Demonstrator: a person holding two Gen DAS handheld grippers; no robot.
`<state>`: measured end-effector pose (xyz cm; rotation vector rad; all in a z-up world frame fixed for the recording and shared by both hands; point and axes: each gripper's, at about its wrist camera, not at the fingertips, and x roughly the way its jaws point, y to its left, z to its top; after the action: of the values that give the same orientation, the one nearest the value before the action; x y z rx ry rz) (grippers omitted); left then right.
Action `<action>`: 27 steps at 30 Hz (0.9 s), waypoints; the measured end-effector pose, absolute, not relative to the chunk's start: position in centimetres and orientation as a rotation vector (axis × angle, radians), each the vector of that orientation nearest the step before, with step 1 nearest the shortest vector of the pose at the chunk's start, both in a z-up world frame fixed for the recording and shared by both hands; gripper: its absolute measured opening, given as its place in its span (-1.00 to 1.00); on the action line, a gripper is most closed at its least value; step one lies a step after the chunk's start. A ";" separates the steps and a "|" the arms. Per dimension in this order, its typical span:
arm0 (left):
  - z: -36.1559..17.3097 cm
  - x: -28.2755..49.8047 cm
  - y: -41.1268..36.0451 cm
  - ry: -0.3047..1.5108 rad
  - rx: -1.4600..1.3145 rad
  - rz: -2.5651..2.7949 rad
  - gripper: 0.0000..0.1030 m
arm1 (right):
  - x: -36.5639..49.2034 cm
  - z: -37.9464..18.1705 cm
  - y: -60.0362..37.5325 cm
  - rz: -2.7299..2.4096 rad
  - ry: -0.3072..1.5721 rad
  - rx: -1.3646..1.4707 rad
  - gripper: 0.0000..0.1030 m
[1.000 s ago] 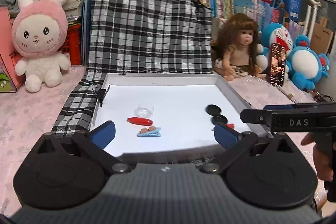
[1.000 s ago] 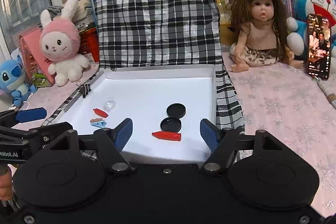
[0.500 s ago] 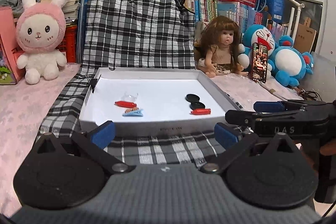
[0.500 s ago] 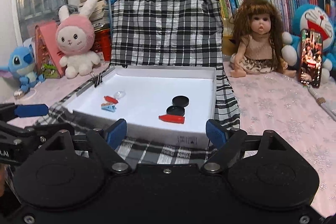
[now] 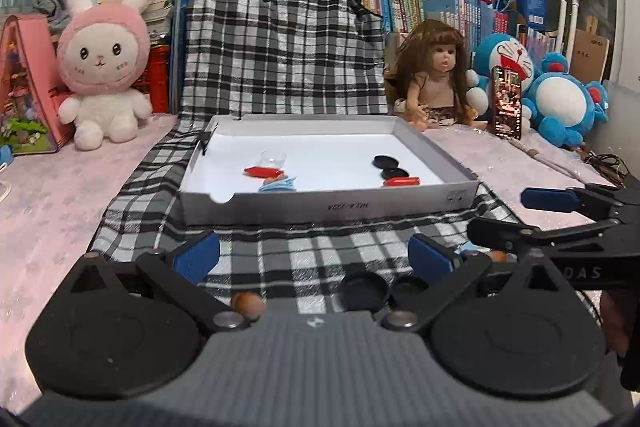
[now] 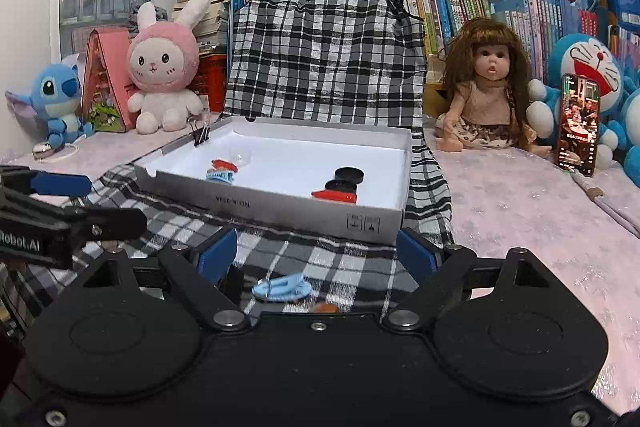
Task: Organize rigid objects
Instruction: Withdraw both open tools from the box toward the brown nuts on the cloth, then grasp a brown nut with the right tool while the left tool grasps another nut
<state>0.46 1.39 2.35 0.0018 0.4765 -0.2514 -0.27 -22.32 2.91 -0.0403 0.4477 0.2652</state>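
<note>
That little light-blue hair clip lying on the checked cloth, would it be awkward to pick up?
Probably a bit. The light-blue plastic hair clip looks small and light, so it may skid when nudged. It lies flat on the black-and-white checked cloth, so the tongs would likely need to pinch low.

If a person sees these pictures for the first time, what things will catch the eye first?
First, the white box on the checked cloth, with red and black pieces inside. Behind it, the pink rabbit plush sits to the left and the brown-haired doll to the right.
</note>
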 end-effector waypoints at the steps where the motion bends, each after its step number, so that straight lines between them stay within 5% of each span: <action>1: 2.2 0.4 1.5 0.481 0.001 -0.247 1.00 | -0.5 2.7 -22.3 0.262 0.447 -0.047 0.68; 13: 0.5 0.4 3.7 0.533 0.022 -0.133 0.98 | -1.7 0.7 -21.8 0.244 0.475 -0.140 0.56; 22: 0.0 0.4 5.0 0.568 -0.013 -0.128 0.49 | -1.6 0.2 -22.5 0.253 0.525 -0.105 -0.04; 27: -0.2 0.7 4.6 0.586 -0.013 -0.142 0.09 | -1.5 0.0 -22.5 0.248 0.534 -0.096 -0.18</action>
<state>0.75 4.63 -0.23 -0.0133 0.5858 -0.1417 -1.47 -22.47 0.05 -0.0962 0.5336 0.2481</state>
